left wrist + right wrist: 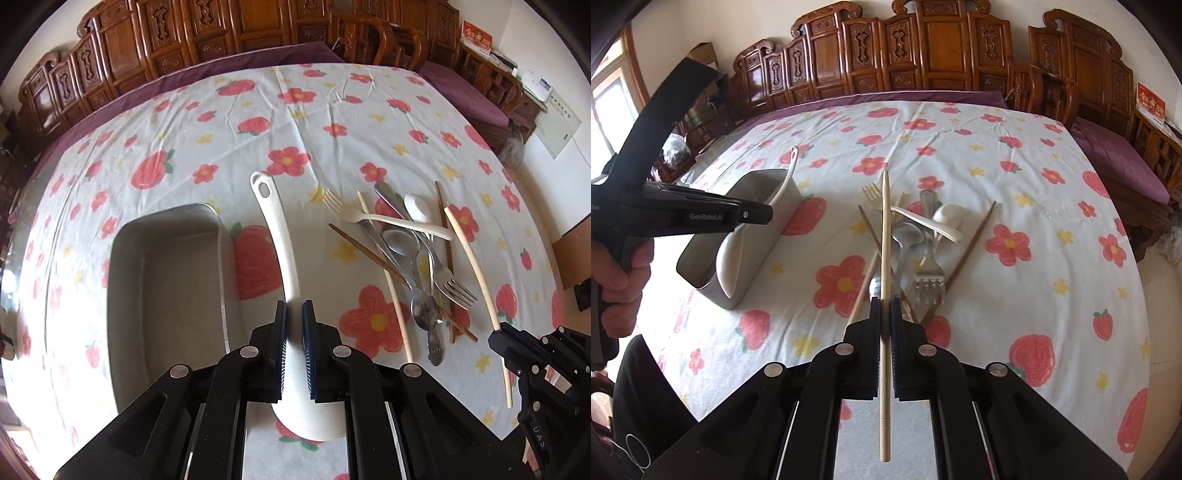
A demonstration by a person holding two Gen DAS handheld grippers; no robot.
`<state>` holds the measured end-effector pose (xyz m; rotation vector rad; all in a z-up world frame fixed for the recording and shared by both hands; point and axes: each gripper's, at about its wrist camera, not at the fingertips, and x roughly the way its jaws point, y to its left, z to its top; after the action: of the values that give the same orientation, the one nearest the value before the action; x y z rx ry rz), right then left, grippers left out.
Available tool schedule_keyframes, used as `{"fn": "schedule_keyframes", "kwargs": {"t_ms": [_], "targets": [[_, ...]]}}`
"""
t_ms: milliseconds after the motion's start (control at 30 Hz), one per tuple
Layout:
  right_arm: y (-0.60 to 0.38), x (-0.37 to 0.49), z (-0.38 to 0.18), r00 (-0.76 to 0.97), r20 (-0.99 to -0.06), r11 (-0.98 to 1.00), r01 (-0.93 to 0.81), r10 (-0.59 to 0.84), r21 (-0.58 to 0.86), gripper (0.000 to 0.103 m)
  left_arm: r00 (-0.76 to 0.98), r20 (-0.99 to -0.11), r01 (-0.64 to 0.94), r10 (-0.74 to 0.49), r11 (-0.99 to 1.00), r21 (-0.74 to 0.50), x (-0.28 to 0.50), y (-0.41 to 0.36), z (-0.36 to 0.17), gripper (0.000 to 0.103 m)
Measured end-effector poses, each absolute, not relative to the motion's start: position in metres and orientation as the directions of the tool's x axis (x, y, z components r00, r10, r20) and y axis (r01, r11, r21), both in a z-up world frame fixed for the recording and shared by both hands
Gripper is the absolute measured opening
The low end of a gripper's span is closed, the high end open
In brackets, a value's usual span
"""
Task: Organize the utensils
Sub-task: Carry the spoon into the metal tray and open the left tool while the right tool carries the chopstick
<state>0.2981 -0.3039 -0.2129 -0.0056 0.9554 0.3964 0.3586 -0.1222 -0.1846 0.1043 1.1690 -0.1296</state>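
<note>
The left tongs (294, 306) are clamped on a white ladle (284, 266), lifted beside the steel tray (221, 258). The right tongs (885, 302) pinch a pale chopstick (885, 258) above the pile (413, 251) of forks, spoons and chopsticks, which lies on the flowered desk (221, 122) to the right of the tray. The tray looks empty, so sorting seems barely begun: nearly everything is left to move.

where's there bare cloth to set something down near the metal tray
Bare cloth lies between the metal tray and the utensil pile, and across the far half of the tablecloth toward the carved wooden chairs. The pile itself is crowded with crossed forks, spoons and chopsticks.
</note>
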Motion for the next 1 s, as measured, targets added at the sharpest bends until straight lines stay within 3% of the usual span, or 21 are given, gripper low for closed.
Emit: {"fn": "schedule_keyframes", "kwargs": {"t_ms": [467,1000], "targets": [[-0.258,0.289,-0.172,0.541,-0.733,0.894,-0.392,0.413,0.215,0.006,0.439,-0.898,0.128,-0.027,0.991,0.032,0.352,-0.055,-0.157,0.008],[-0.184,0.301,-0.160,0.527,-0.729,0.875,-0.436,0.437,0.209,0.006,0.392,-0.920,0.105,-0.027,0.994,0.016,0.357,-0.010,-0.195,0.008]]}}
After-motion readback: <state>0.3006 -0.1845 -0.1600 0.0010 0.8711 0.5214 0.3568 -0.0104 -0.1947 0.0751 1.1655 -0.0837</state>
